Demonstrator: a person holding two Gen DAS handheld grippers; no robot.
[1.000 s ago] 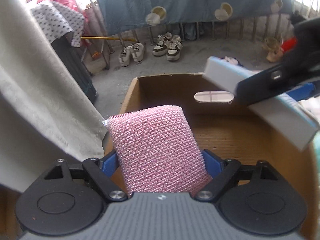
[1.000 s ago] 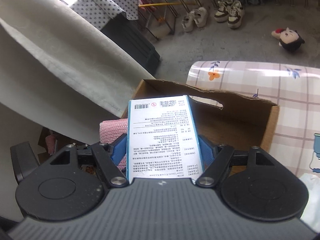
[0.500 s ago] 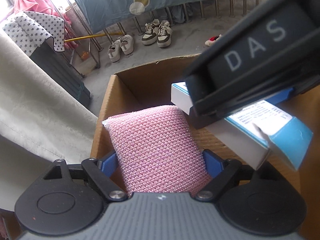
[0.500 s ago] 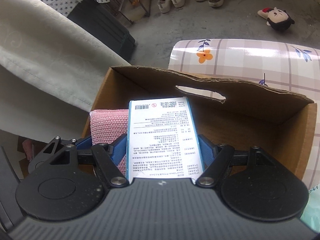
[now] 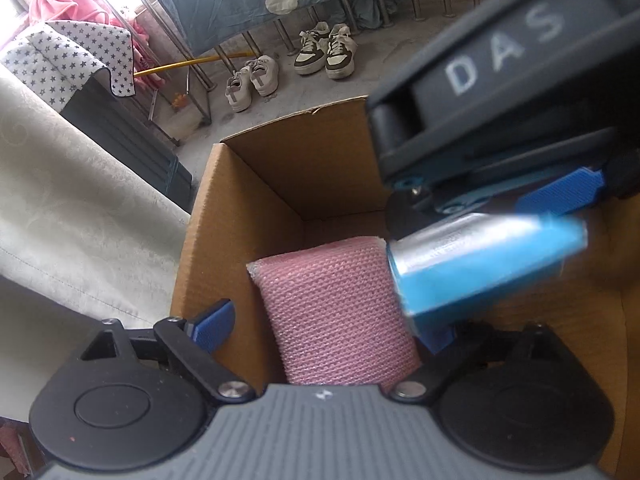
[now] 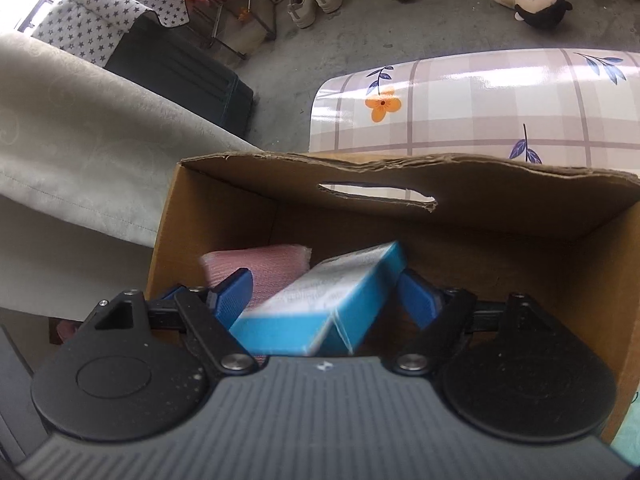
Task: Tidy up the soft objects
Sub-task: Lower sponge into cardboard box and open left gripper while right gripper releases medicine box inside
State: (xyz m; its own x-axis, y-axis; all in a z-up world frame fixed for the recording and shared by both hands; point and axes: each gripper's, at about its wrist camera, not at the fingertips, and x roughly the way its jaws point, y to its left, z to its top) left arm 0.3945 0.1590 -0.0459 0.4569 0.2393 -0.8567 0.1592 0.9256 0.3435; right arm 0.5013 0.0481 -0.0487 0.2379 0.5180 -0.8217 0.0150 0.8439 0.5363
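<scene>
Curtain [image 5: 80,216], beige, fills the 9 o'clock side of the left wrist view, with a star-print cloth [image 5: 68,60] over a dark bin at 10 o'clock. Left claw [image 5: 324,324] stands wide: its left blue pad [image 5: 212,324] sits clear of the pink knit sponge [image 5: 340,316], which stands upright inside the cardboard box [image 5: 224,216], near the box's left wall; whether it rests on the box floor can't be seen. Right pad is mostly hidden behind the blue-and-white carton [image 5: 480,264], so contact on that side can't be judged. Carton is blurred, tilted, its lower end overlapping the sponge's upper right corner. Right claw body, lettered "DAS", hangs over the box from 2 o'clock. Two pairs of sneakers [image 5: 292,64] sit on the concrete floor at 12 o'clock, under a hanging blue sheet. Right wrist view: right claw [image 6: 324,300] also wide, both blue pads splayed, carton [image 6: 328,300] lying skewed between them inside the box [image 6: 480,184], touching neither pad that I can see, sponge [image 6: 272,268] just behind it at 10 o'clock. Box far wall has a slot handle. Bench with a plaid floral cover [image 6: 480,100] sits beyond the box at 1 o'clock; plush doll [image 6: 536,0] on the floor past it.
</scene>
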